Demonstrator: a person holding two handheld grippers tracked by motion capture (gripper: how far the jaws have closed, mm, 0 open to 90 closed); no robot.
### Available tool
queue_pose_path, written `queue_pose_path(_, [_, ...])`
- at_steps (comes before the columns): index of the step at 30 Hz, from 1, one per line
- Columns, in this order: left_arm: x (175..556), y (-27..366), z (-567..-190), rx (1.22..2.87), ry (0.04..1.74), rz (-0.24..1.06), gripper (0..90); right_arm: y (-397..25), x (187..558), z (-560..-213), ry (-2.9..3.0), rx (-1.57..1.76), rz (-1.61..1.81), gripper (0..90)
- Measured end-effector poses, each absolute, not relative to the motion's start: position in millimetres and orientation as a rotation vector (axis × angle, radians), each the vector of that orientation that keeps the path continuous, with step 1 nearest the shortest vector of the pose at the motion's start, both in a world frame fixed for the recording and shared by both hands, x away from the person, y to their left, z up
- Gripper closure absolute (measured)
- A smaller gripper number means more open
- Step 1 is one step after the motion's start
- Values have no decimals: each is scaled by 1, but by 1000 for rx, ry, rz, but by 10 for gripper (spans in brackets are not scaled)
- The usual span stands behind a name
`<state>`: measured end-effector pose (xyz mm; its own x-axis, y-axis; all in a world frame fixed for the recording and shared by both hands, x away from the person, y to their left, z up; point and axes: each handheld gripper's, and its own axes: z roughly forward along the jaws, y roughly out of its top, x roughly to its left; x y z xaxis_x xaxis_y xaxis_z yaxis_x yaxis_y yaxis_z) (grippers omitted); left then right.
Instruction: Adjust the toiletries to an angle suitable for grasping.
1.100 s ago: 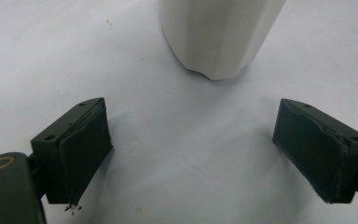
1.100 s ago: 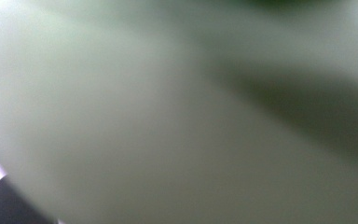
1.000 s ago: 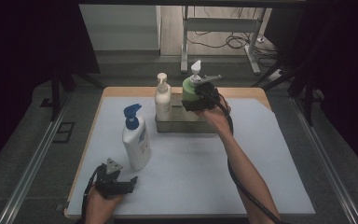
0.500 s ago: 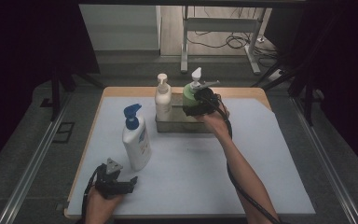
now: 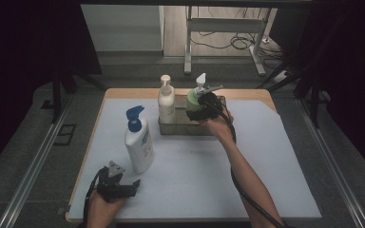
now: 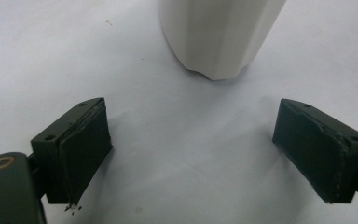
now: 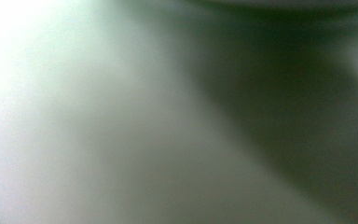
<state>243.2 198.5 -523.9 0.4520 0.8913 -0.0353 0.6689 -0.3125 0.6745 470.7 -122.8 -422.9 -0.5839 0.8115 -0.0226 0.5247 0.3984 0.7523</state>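
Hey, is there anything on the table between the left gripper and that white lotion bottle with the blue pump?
Nothing visible. The left gripper has its jaws wide apart, and bare white table cover runs from them to the base of the white lotion bottle with the blue pump. In the high view the bottle stands just beyond the gripper.

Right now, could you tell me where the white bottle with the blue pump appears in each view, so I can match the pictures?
High view: the white bottle with the blue pump stands upright left of centre on the white mat, just beyond the left gripper.
Left gripper view: its white base sits top centre, beyond the open jaws.
Right gripper view: a blurred pale green surface, so no match here.
Shared landmark: the white mat.
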Motion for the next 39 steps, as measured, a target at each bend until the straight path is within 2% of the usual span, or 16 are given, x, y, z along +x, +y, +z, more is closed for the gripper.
queue_pose_path(14, [243, 198, -524, 2081, 1298, 462, 106, -125, 473, -427, 2267, 1147, 1066, 120])
queue_pose_path(21, [243, 198, -524, 2082, 1298, 462, 106, -132, 471, -425, 2268, 1141, 1111, 87])
queue_pose_path(25, [243, 198, -524, 2082, 1298, 462, 106, -136, 466, -421, 2256, 1124, 1127, 61])
queue_pose_path(39, [243, 198, -524, 2081, 1298, 461, 106, -146, 448, -415, 2300, 1051, 1112, 67])
